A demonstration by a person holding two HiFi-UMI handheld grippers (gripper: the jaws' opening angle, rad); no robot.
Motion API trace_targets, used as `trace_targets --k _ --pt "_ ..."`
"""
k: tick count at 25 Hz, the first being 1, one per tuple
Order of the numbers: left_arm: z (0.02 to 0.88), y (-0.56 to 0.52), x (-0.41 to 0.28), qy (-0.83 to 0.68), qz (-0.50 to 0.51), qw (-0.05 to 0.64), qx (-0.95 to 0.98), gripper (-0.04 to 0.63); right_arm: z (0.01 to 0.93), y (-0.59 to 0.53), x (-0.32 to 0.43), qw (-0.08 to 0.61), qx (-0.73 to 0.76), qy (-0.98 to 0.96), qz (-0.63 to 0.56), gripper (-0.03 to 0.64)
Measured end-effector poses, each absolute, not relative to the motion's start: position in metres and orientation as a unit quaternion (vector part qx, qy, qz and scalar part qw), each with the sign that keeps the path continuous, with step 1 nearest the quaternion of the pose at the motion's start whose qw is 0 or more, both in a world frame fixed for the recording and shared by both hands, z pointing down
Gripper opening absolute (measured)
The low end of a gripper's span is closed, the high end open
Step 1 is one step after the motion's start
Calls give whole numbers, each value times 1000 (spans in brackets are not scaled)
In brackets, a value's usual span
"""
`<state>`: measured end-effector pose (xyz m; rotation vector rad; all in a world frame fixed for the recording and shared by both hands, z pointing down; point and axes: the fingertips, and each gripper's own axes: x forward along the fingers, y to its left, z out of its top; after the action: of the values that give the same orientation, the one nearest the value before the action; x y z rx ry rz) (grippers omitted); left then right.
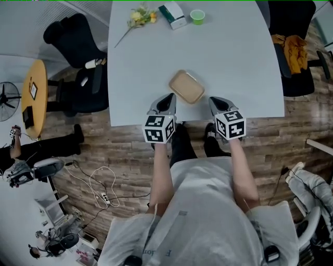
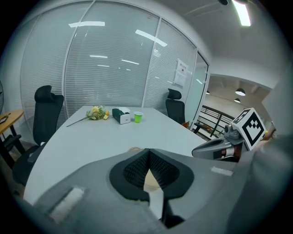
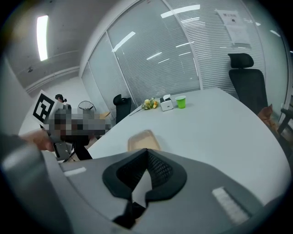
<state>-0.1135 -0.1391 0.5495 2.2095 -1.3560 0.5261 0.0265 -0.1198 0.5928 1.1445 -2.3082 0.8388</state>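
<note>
**Head view:** a tan tray (image 1: 186, 86) lies close to the near edge of the white table (image 1: 234, 57). The left gripper (image 1: 167, 100) sits just left of the tray and the right gripper (image 1: 215, 102) just right of it, neither touching. Well beyond the tray stand flowers (image 1: 139, 16), a green-and-white box (image 1: 173, 14) and a green cup (image 1: 197, 16).

**Left gripper view:** its jaws are pressed together at the tips, pinching nothing. The tray shows tan behind them.

**Right gripper view:** its jaws are likewise closed and empty, with the tray just ahead. On the glass wall far beyond the tray, a sheet (image 3: 231, 18) carries print too small to read.
</note>
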Motion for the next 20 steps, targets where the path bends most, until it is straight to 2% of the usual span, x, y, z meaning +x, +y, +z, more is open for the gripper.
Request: trace_targets --k 8,20 --pt "556 -181 -128 -431 222 248 839 3 604 -139 11 198 469 -791 340 5" --pt "602 -230 -130 -322 307 216 869 5 635 -148 12 155 599 -683 387 5"
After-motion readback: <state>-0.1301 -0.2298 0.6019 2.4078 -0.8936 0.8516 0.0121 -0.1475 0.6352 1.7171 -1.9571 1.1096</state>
